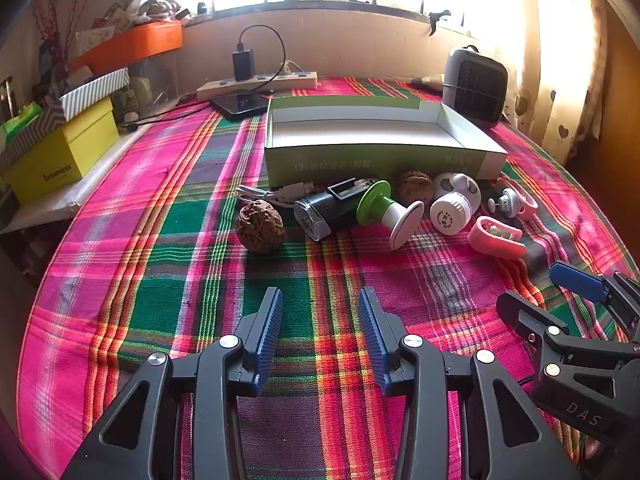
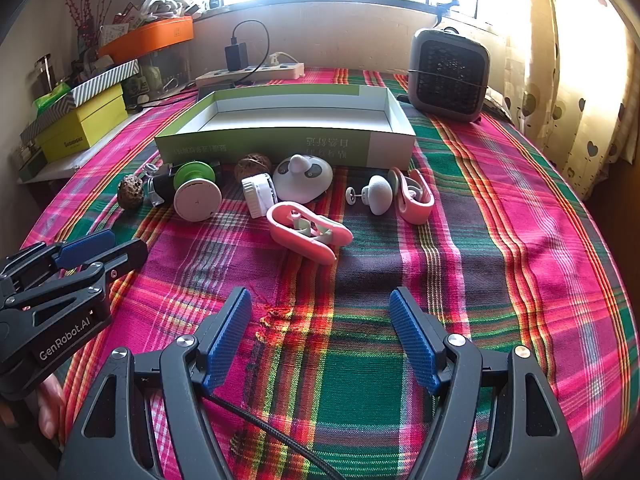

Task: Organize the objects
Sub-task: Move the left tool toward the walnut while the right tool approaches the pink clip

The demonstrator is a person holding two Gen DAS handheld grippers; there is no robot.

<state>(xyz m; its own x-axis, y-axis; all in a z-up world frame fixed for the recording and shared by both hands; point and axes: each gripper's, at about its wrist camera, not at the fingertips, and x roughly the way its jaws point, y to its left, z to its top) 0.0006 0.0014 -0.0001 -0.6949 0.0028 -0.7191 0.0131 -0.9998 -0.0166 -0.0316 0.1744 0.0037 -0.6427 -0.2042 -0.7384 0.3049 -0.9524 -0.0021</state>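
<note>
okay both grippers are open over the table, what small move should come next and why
Probably ease the right gripper forward to the nearest pink clip. Its jaws are open and hold nothing, that clip lies closest ahead, and the green box behind the row of small items looks empty, so loading can start there.

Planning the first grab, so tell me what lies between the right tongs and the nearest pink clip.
Only bare plaid tablecloth. In the right wrist view, nothing sits between the open right tongs and the pink clip.
</note>
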